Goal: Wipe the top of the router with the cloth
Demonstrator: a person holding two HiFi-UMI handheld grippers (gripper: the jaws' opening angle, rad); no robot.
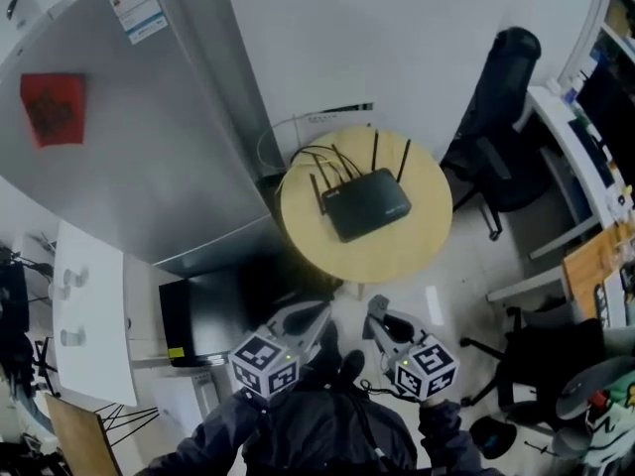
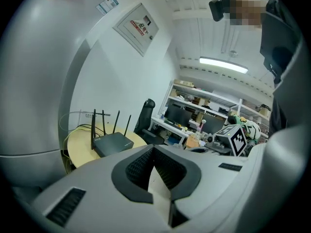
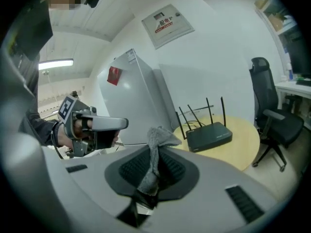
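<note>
Well apart from router [image 3: 210, 136], right gripper [image 3: 154, 152] jaws pinch cloth [image 3: 157, 139]; fridge label [image 1: 134, 3] unreadable.

head view: steeply down | gripper views: level — share router [image 1: 365, 204] (distant)

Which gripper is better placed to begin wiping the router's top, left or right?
Right. The right gripper is shut on the cloth, with the router ahead of it; the left gripper is shut on nothing.
</note>
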